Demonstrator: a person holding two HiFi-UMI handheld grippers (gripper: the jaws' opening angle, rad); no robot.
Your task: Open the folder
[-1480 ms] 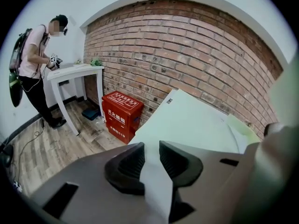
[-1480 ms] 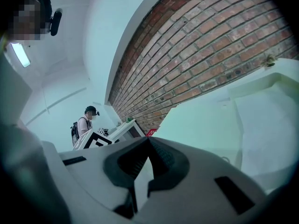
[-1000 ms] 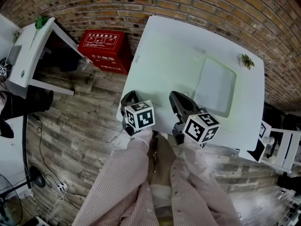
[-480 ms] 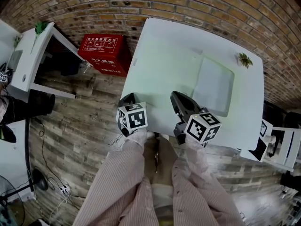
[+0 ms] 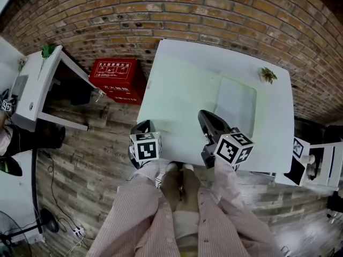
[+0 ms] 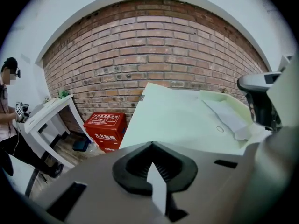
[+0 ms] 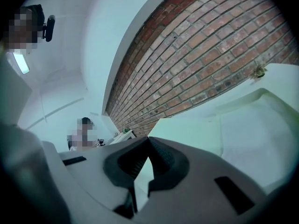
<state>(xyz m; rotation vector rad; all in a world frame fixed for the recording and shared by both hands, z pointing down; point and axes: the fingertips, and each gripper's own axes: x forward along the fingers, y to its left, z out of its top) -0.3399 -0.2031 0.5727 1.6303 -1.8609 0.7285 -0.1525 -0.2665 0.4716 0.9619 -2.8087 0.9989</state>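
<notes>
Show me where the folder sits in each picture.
Head view: folder on the right half of the white table.
Left gripper view: folder right of centre.
Right gripper view: folder at lower right.
Shared landmark: the brick wall behind the table.

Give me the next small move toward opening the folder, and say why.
Probably bring the right gripper forward to the near edge of the folder and part its fingers there. The folder lies flat on the table, seemingly closed; the left gripper and the right are both shut and empty, the right one closer.
</notes>
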